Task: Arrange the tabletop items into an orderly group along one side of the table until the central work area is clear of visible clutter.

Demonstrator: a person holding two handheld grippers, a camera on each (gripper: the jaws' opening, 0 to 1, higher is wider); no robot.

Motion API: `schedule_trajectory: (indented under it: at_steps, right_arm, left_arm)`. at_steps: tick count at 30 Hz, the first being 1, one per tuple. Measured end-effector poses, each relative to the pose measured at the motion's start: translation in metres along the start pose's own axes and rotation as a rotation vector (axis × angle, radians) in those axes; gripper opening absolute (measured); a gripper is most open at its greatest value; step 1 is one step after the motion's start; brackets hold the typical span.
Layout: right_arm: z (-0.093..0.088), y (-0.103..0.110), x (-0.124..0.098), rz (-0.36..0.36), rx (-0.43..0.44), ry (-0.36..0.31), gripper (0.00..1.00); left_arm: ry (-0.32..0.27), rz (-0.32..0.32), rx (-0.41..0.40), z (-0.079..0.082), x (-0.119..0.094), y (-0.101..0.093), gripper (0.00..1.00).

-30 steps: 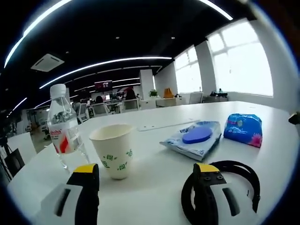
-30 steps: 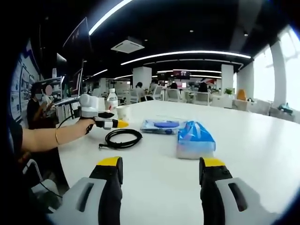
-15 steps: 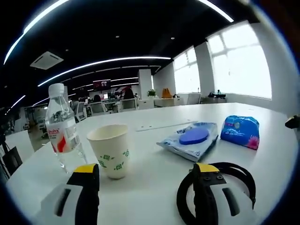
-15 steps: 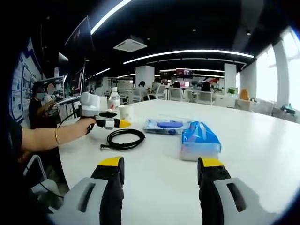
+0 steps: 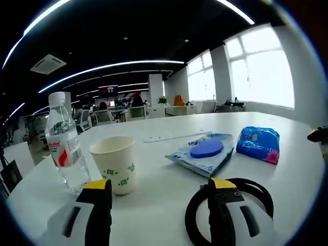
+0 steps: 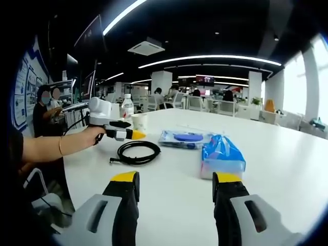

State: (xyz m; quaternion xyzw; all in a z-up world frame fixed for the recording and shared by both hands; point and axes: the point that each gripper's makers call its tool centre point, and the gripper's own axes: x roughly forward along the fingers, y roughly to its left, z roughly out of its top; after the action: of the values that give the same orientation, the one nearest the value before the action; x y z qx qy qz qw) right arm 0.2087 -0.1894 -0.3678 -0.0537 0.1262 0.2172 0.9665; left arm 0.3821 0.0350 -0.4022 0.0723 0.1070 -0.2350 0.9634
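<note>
Left gripper (image 5: 159, 205) jaws spread, empty; its right jaw hides part of the black cable coil (image 5: 253, 192). Paper cup (image 5: 114, 164), water bottle (image 5: 64, 146), wipes pack (image 5: 202, 154), tissue pack (image 5: 259, 143) sit apart on the white surface (image 5: 169, 179). Right gripper (image 6: 175, 195) jaws released, nothing between.

White cup (image 5: 114, 163), green print

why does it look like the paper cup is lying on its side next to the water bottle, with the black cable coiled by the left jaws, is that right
Not quite: the paper cup stands upright, mouth up, beside the water bottle, as the left gripper view shows. The black cable does lie coiled on the table by the left jaws.
</note>
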Motion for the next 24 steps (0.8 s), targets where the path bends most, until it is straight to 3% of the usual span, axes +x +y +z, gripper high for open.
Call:
schedule_trajectory:
  at_steps: [16,24]
  right_arm:
    - [-0.002,-0.001,0.016,0.011,-0.002,0.035,0.54]
    - [-0.002,-0.002,0.026,0.022,-0.007,0.048,0.58]
  left_arm:
    - [0.013,-0.038,-0.002,-0.003,0.001,-0.008,0.7]
    - [0.012,-0.05,-0.004,0.0,-0.001,-0.014,0.7]
